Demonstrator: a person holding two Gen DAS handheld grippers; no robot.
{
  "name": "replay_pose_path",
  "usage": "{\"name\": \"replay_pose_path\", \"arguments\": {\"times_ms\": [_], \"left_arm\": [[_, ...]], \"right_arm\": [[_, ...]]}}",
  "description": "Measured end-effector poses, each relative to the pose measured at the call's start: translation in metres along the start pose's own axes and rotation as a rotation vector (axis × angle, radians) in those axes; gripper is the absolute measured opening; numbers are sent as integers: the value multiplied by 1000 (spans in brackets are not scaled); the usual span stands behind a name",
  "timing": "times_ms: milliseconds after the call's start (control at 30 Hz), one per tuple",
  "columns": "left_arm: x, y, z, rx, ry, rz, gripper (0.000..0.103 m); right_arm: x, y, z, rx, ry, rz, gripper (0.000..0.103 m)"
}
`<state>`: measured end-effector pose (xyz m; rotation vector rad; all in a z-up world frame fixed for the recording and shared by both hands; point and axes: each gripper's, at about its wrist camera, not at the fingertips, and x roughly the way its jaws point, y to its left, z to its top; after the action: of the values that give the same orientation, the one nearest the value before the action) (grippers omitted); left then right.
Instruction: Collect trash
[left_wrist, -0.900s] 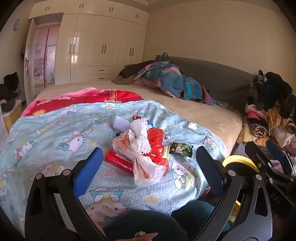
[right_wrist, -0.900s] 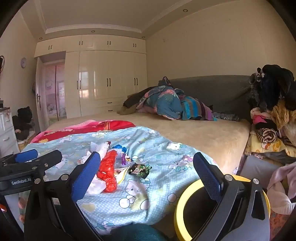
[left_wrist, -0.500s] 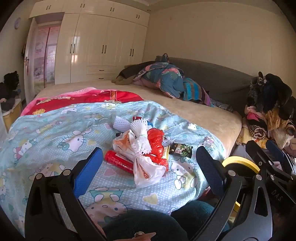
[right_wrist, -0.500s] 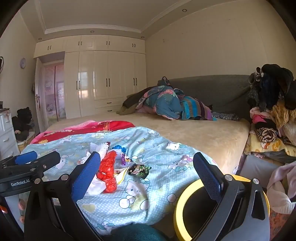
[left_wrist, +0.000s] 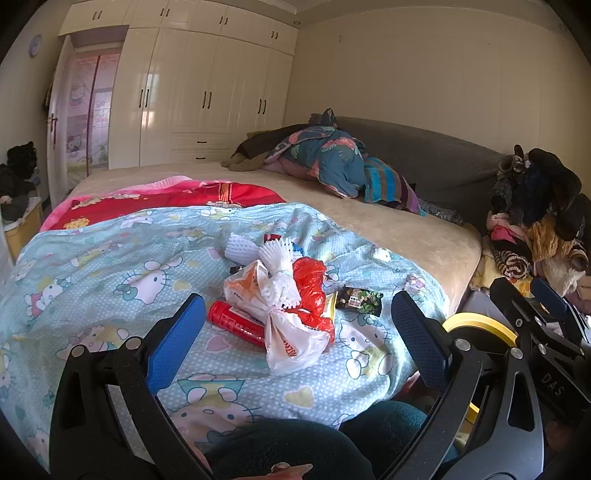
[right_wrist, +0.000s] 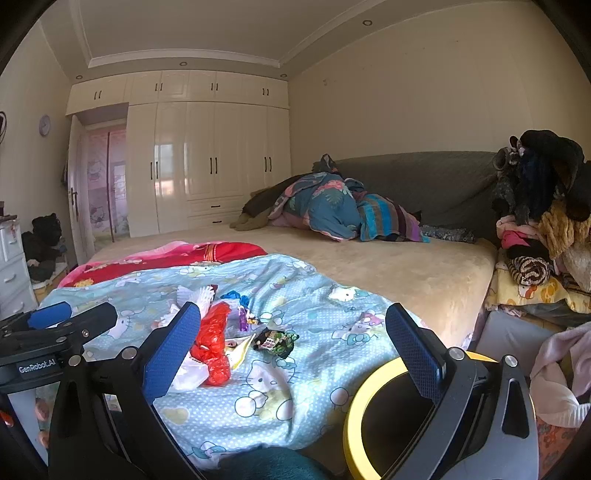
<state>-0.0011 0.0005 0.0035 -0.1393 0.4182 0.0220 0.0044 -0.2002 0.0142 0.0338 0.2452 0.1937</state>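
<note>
Two grippers, left gripper (left_wrist: 297, 325) and right gripper (right_wrist: 291, 345), hover spread wide and empty; "GenRobot.AI" is legible on the left unit. The trash lies on the pale blue cartoon-cat quilt (left_wrist: 110, 273): a knotted white plastic bag with orange print (left_wrist: 284, 332), a crumpled red plastic bag (left_wrist: 310, 288), a red cylindrical tube (left_wrist: 236, 323) and a small dark snack packet (left_wrist: 360, 300). A yellow-rimmed black bin (right_wrist: 384, 413) stands beside the bed, contents not visible.

Trash pile (left_wrist: 284, 295) on cartoon-print blanket (left_wrist: 110, 273), near bed's front edge. Tube (left_wrist: 236, 323) left of knotted plastic bag (left_wrist: 291, 339), touching it. Snack packet (left_wrist: 359, 300) just right of pile. Bin (right_wrist: 373, 410) on floor right of bed (left_wrist: 406, 229). Bedding heap (left_wrist: 332, 166) behind, against headboard (left_wrist: 436, 158). Wardrobe (left_wrist: 199, 92) beyond bed.
</note>
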Motion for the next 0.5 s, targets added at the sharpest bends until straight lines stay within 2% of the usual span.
{"name": "replay_pose_path", "arguments": {"times_ms": [500], "left_arm": [[0, 1, 0, 0, -4, -2, 93]], "right_arm": [[1, 0, 0, -1, 1, -1, 97]]}}
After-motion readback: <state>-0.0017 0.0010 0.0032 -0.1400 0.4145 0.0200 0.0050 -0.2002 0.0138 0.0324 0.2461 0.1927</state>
